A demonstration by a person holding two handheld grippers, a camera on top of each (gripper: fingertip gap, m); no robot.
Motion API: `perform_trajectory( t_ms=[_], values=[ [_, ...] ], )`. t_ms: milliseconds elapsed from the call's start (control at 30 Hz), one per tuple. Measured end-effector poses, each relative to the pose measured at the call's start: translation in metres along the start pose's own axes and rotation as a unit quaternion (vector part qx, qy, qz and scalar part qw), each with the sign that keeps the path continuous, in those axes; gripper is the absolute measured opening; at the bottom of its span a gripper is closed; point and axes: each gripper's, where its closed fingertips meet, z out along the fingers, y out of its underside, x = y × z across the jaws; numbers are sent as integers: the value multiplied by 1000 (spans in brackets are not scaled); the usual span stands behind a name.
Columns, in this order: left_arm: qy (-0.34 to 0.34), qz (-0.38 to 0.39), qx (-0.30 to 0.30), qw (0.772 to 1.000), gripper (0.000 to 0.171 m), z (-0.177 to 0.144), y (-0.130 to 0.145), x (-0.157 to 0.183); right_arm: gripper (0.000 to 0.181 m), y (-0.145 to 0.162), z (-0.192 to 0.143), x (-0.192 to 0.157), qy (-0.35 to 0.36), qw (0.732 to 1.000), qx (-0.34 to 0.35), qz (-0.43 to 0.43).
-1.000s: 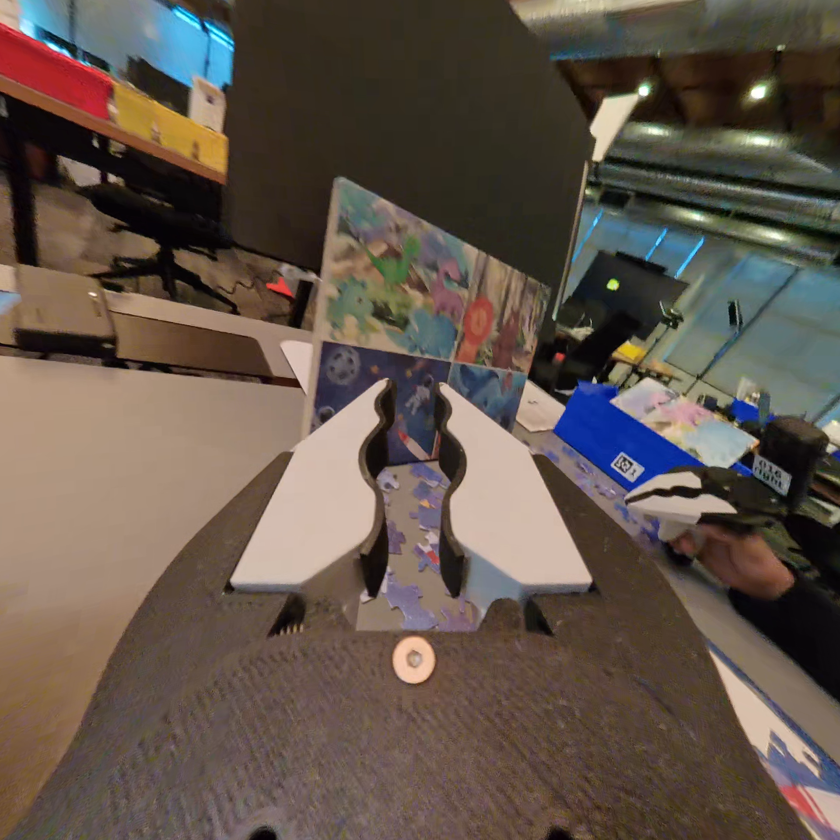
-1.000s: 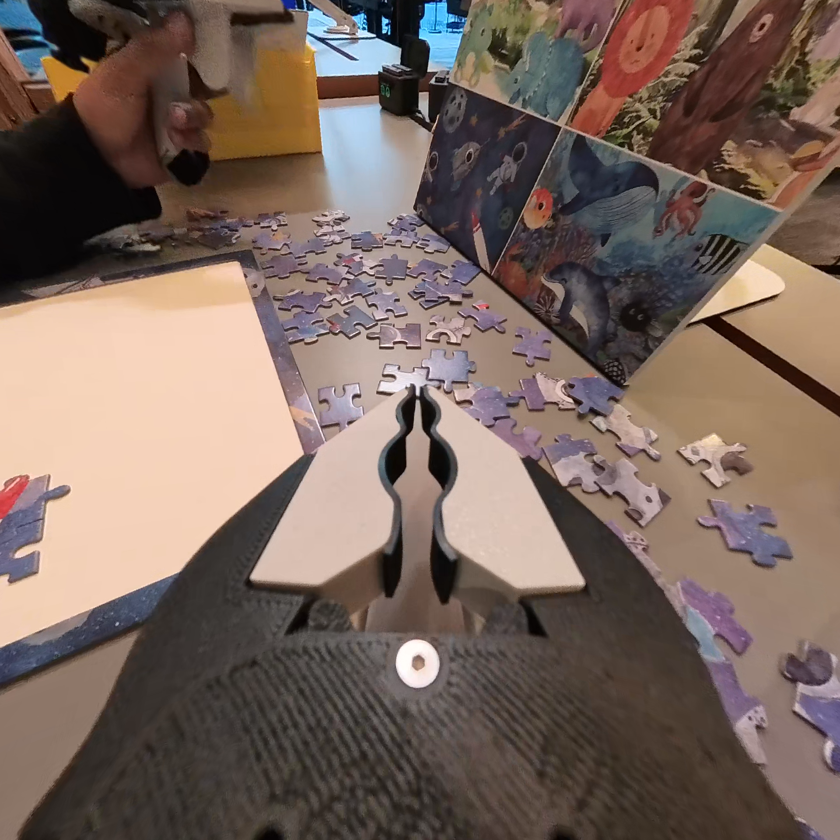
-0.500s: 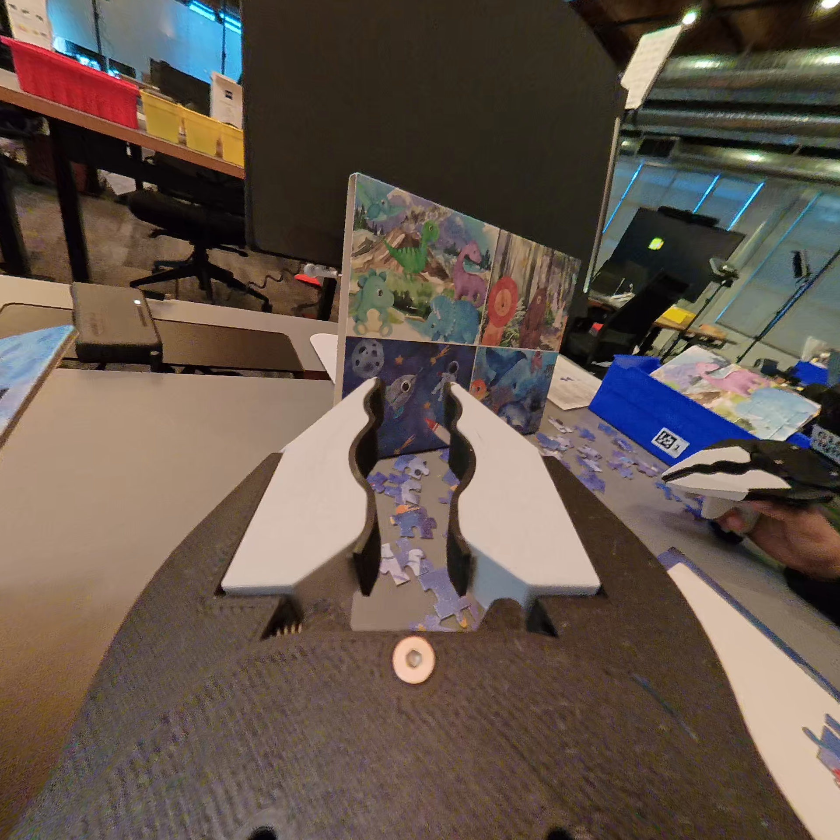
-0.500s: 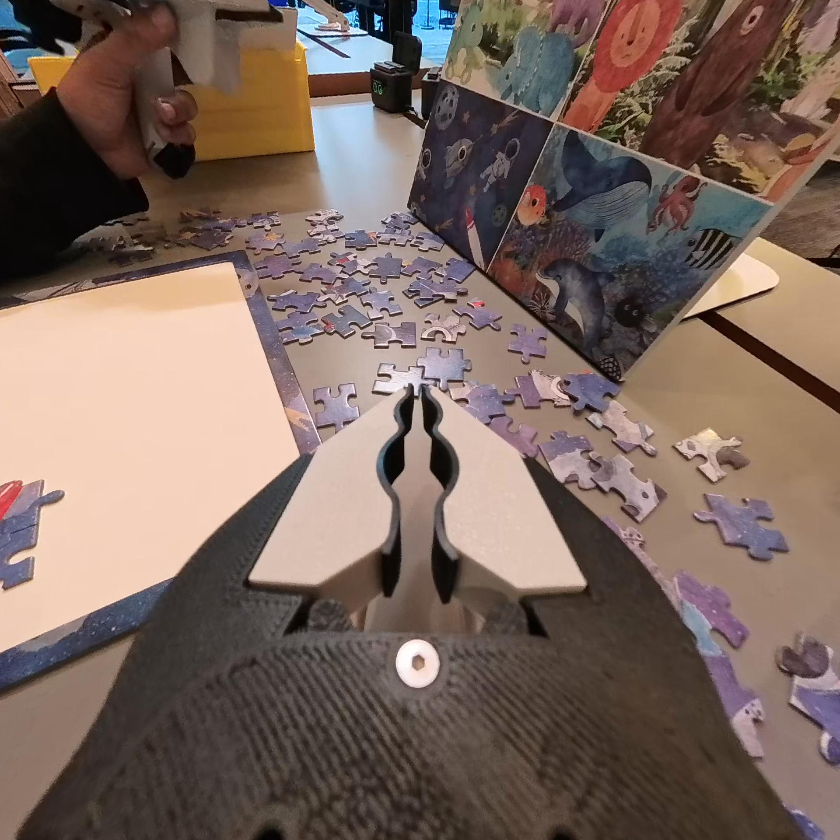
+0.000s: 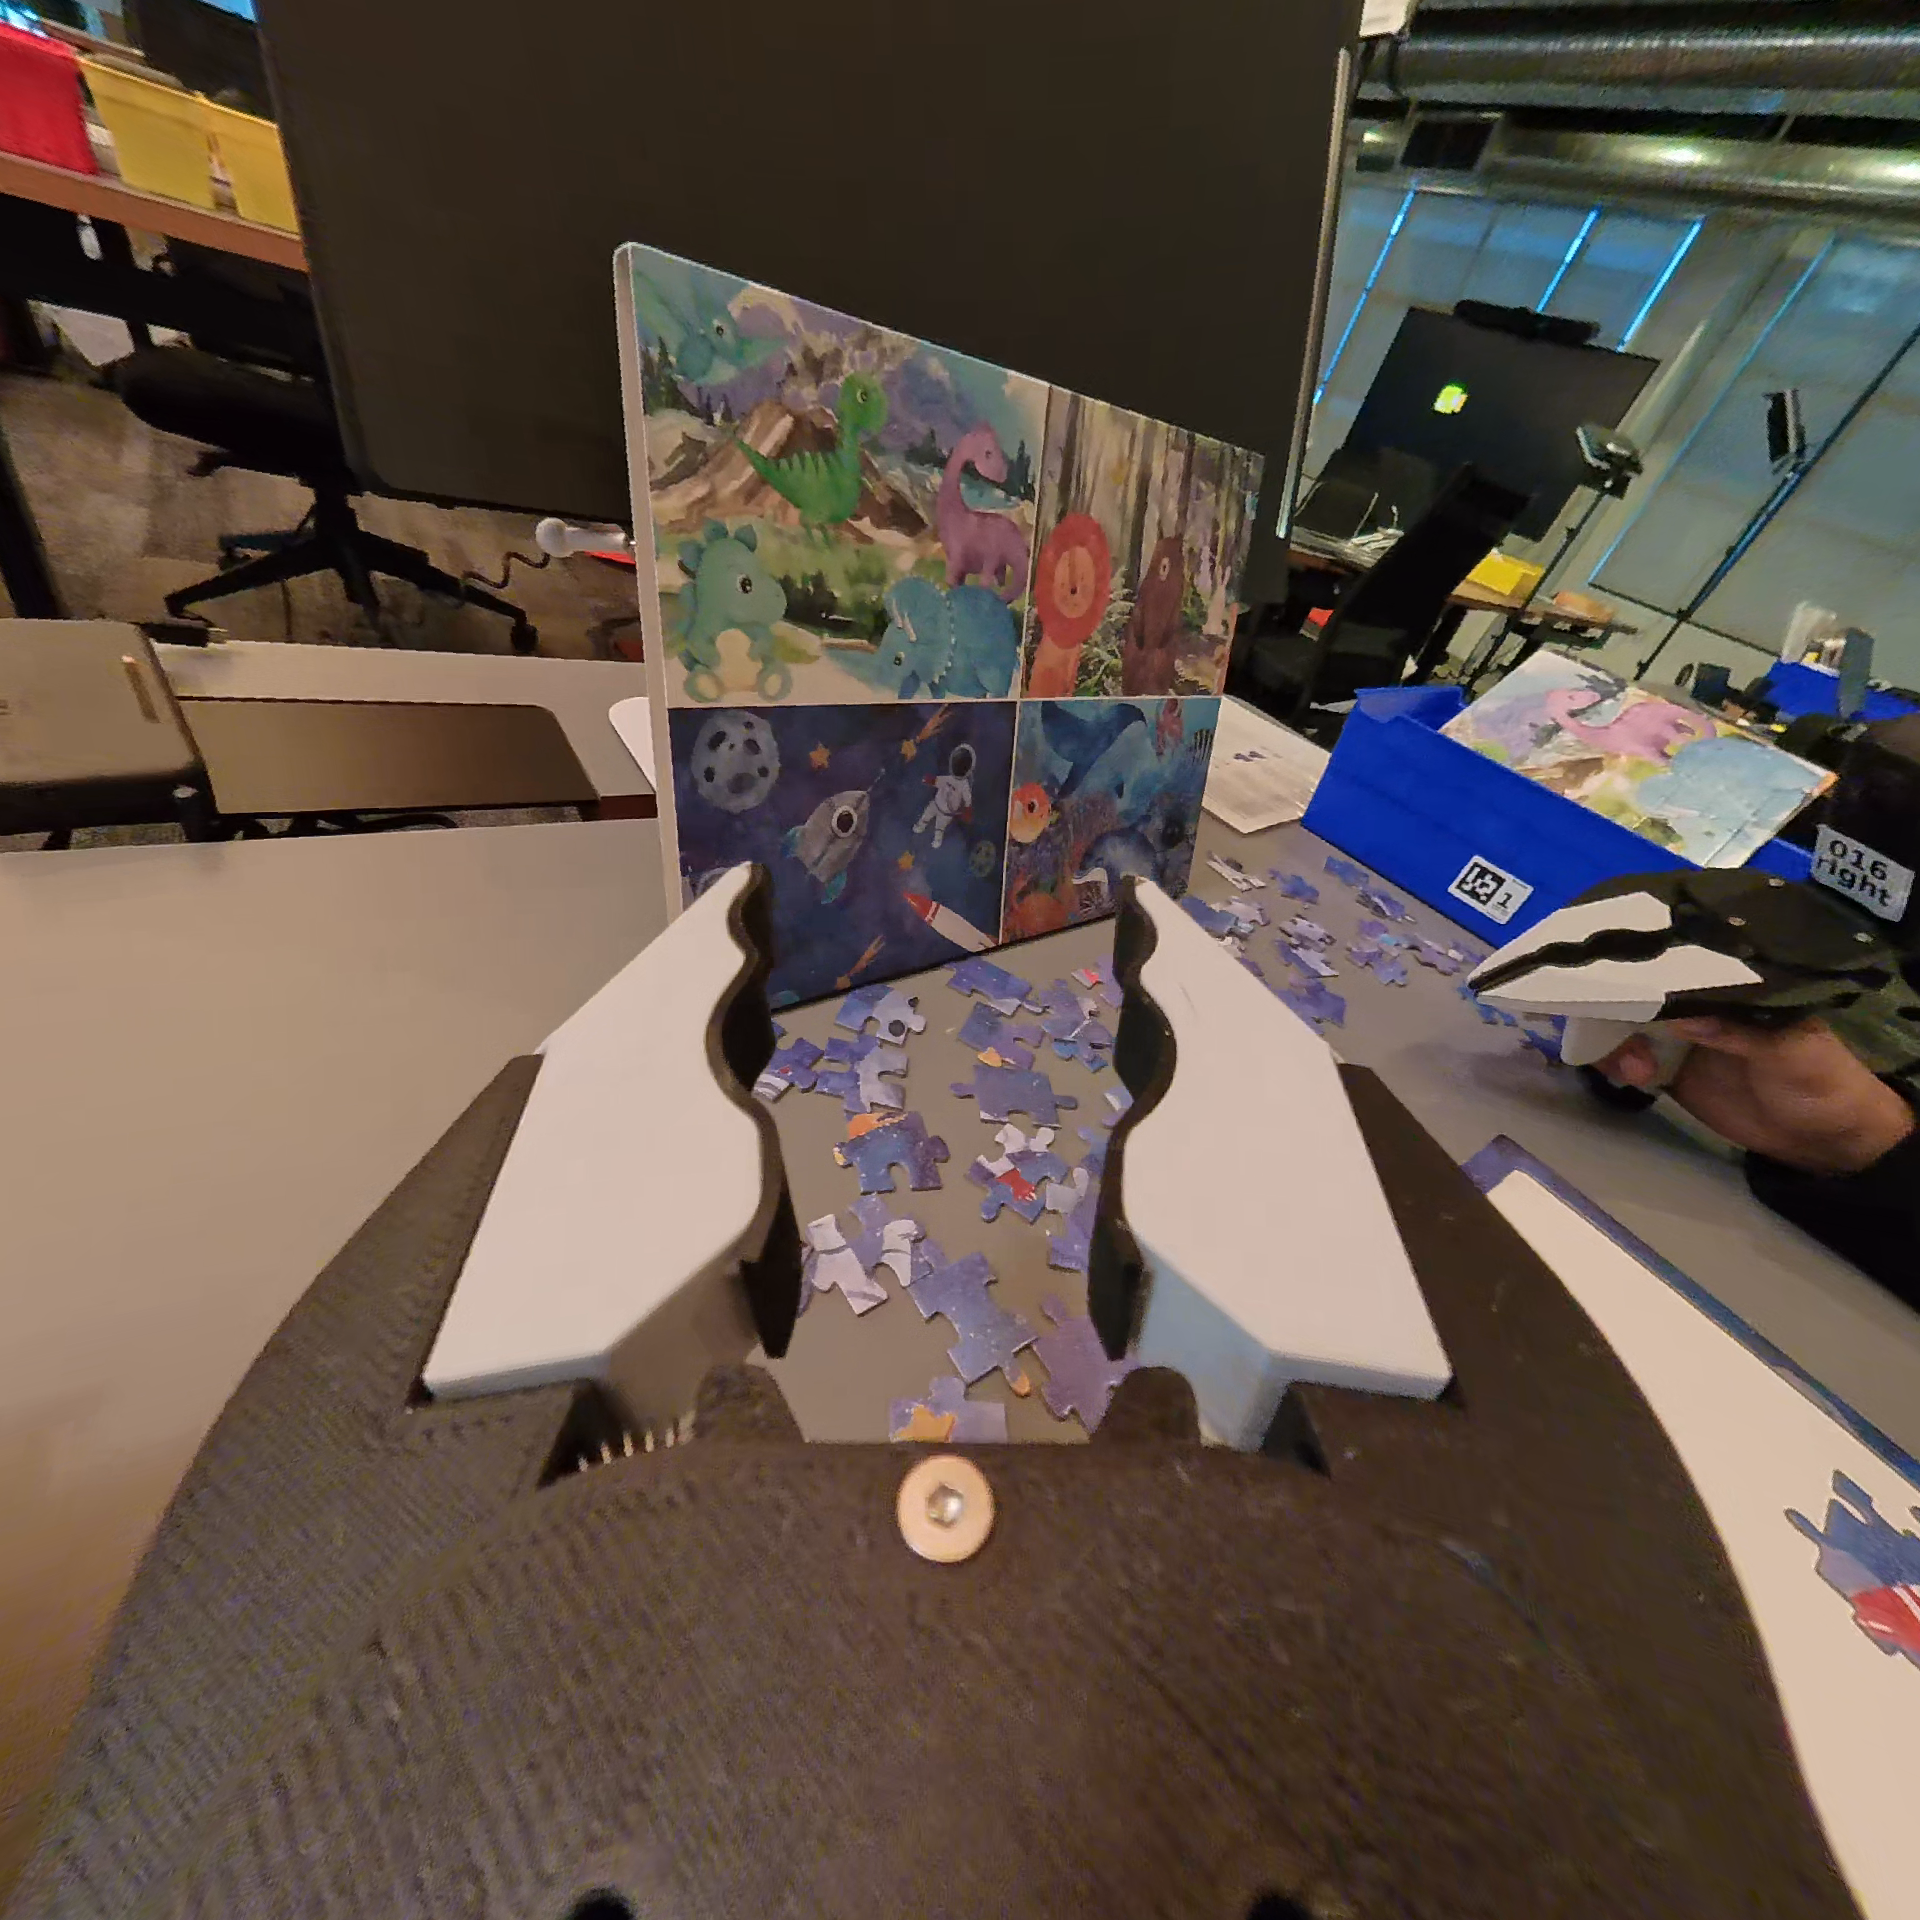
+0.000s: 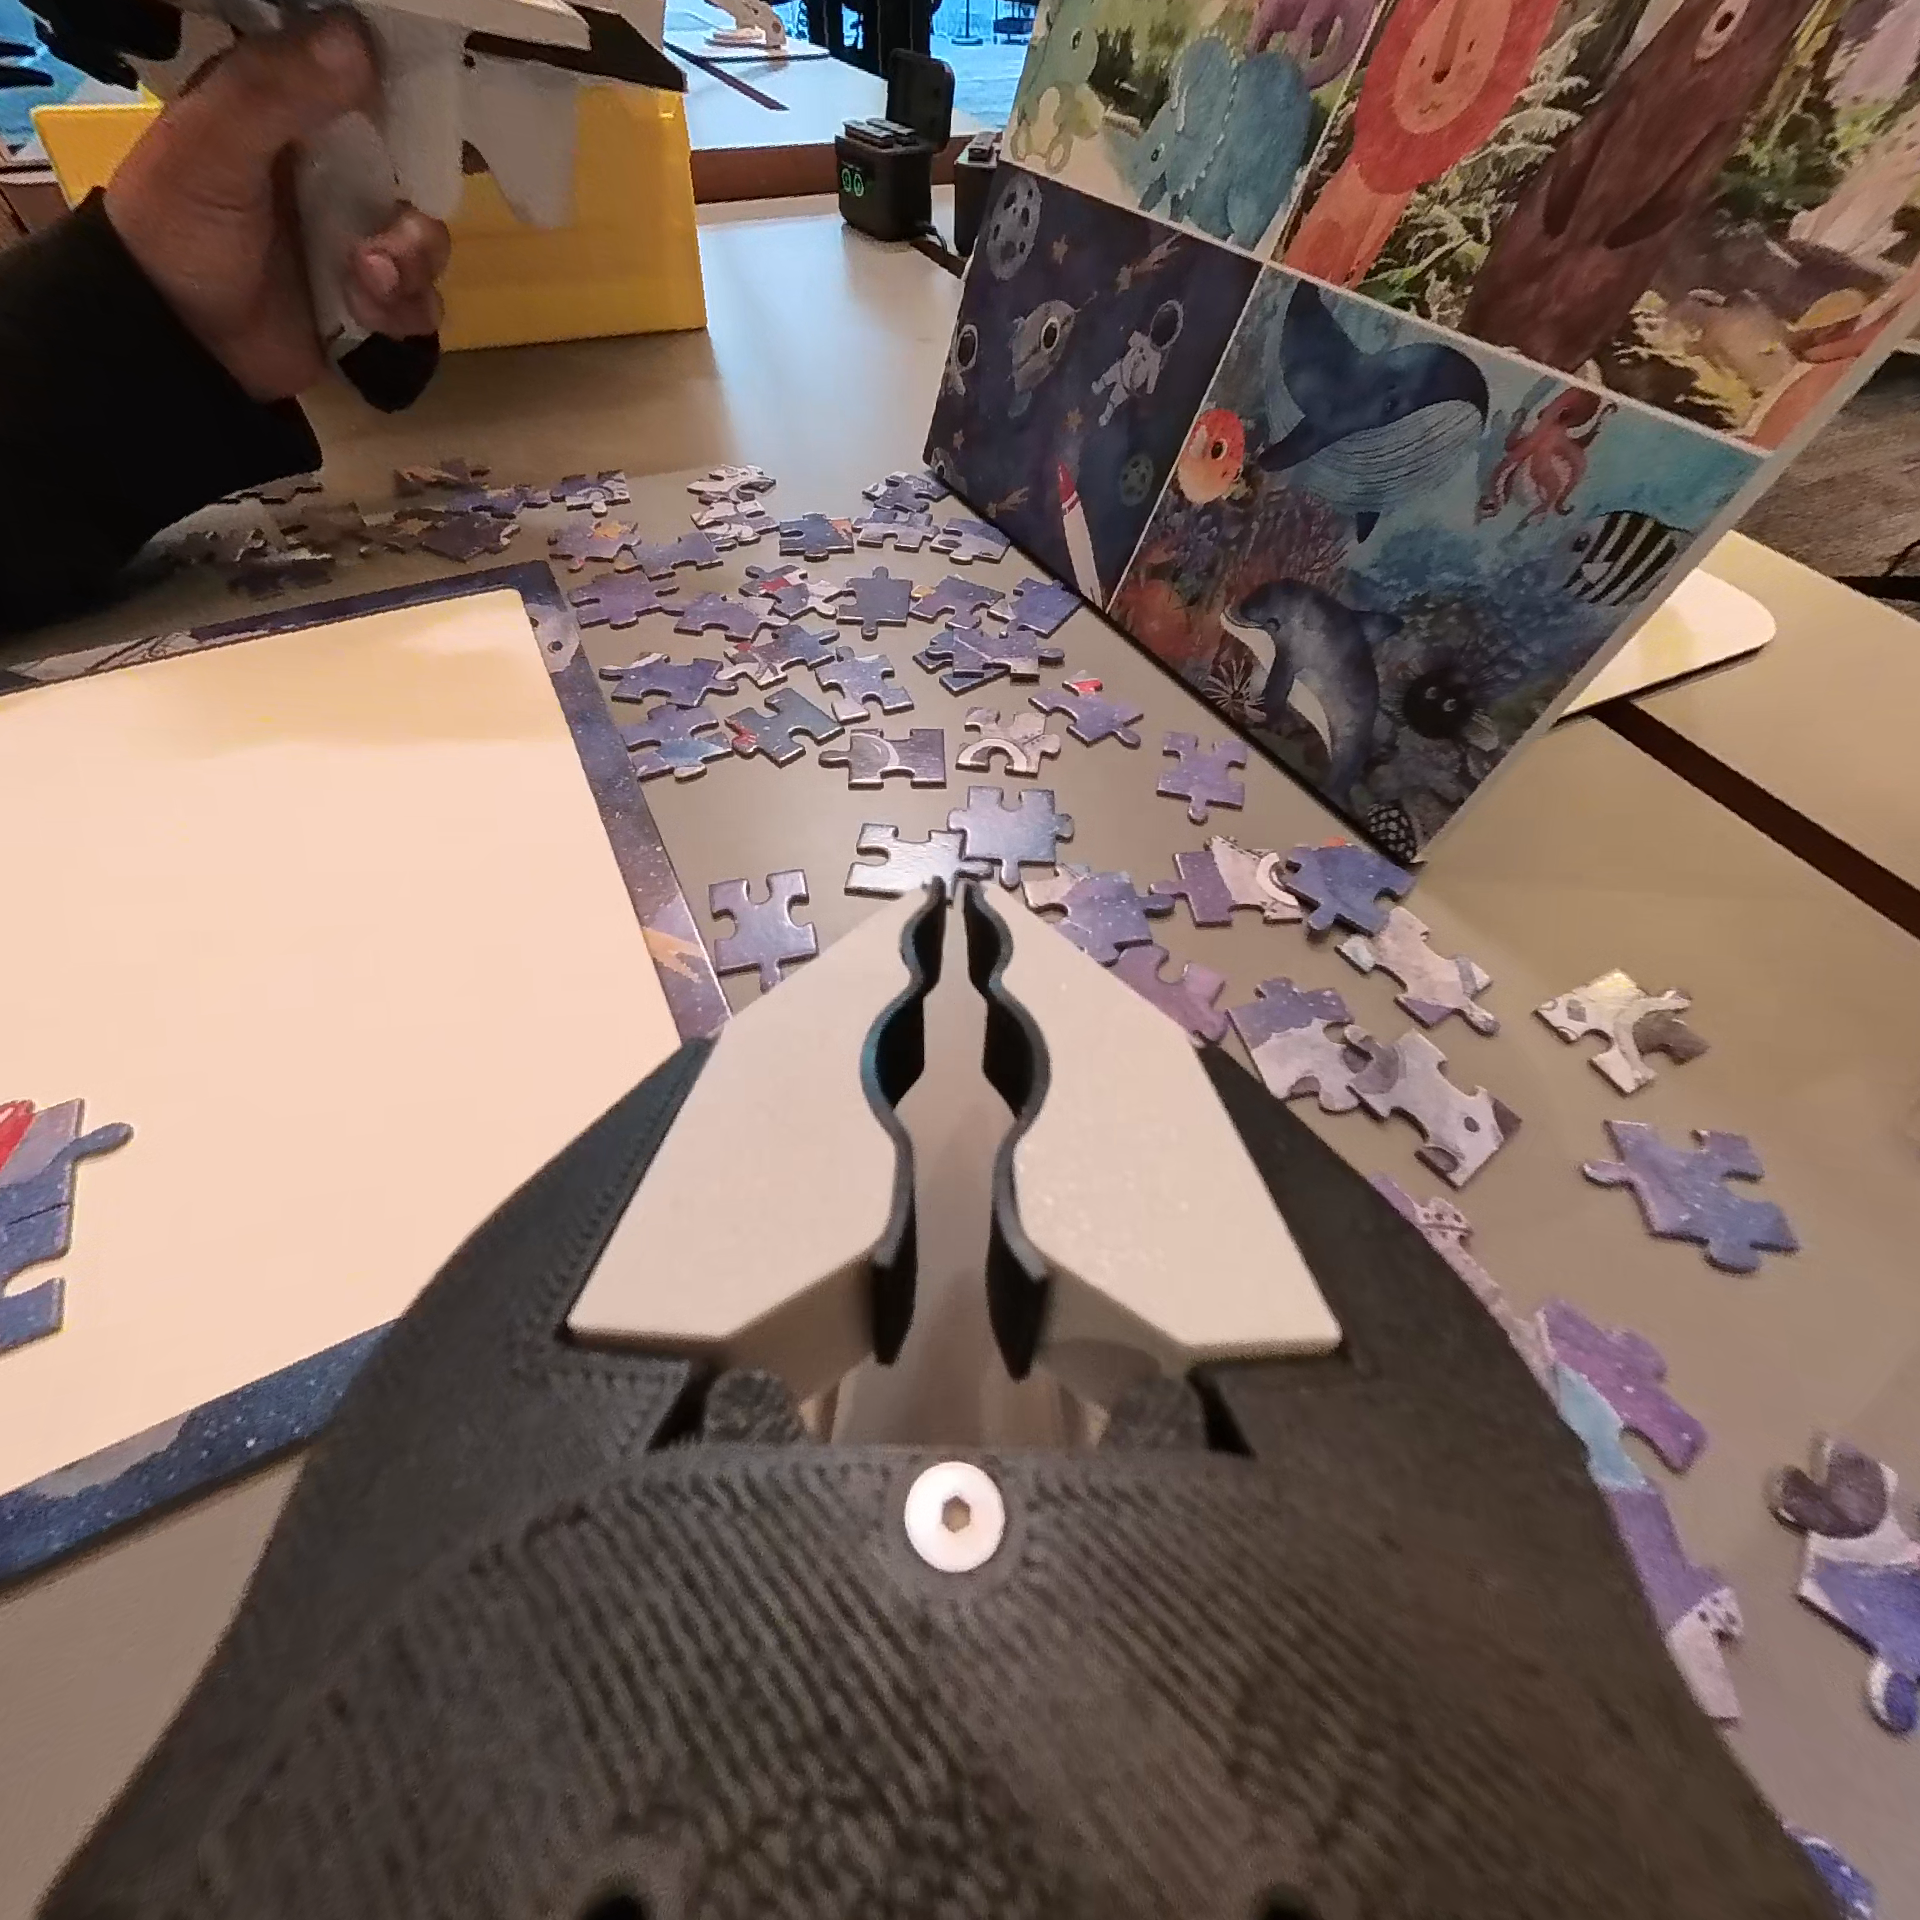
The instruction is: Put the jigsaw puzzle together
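Several loose blue and purple jigsaw pieces (image 6: 831, 665) lie scattered on the grey table, also in the left wrist view (image 5: 935, 1132). A white puzzle tray with a dark blue starry border (image 6: 623, 790) lies at the left; a few joined pieces (image 6: 42, 1195) sit in it. The tray also shows in the left wrist view (image 5: 1704, 1444). My left gripper (image 5: 940, 904) is open and empty above the loose pieces. My right gripper (image 6: 954, 891) is shut and empty, its tips just over the pieces beside the tray. It also shows held in a hand in the left wrist view (image 5: 1558, 966).
A picture board (image 5: 935, 623) with four scenes stands upright behind the pieces, also in the right wrist view (image 6: 1403, 364). A blue bin (image 5: 1538, 831) with a finished puzzle stands at the right. A yellow box (image 6: 582, 270) stands at the back. A black device (image 5: 83, 707) lies left. The tips of one gripper are about 30 centimetres away from the tips of the other.
My left gripper has opened wide and tilted down toward the loose pieces. My right gripper has stayed shut and barely moved.
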Motion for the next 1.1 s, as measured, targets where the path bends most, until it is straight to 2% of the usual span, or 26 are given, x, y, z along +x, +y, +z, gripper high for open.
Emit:
perform_trajectory(
  t_ms=[100,233,433,567,733,933,1100],
  values=[
    [4,3,1,1000,61,0,0,2,0,-2,-4,10,36,999,7,2],
    [26,11,-10,1000,35,2,4,11,0,-25,-30,34,110,992,63,-13],
    [25,42,-29,998,0,7,10,18,0,-49,-65,52,174,977,121,-16],
    [-35,94,-65,993,0,11,21,6,0,-69,-86,53,222,960,166,-48],
    [-38,117,-88,989,0,15,31,8,0,-77,-97,54,244,952,174,-68],
    [-19,125,-106,986,0,20,38,17,0,-76,-95,52,222,957,184,-45],
    [-33,164,-165,972,0,25,60,14,0,-69,-88,54,218,960,170,-42]
  ],
)
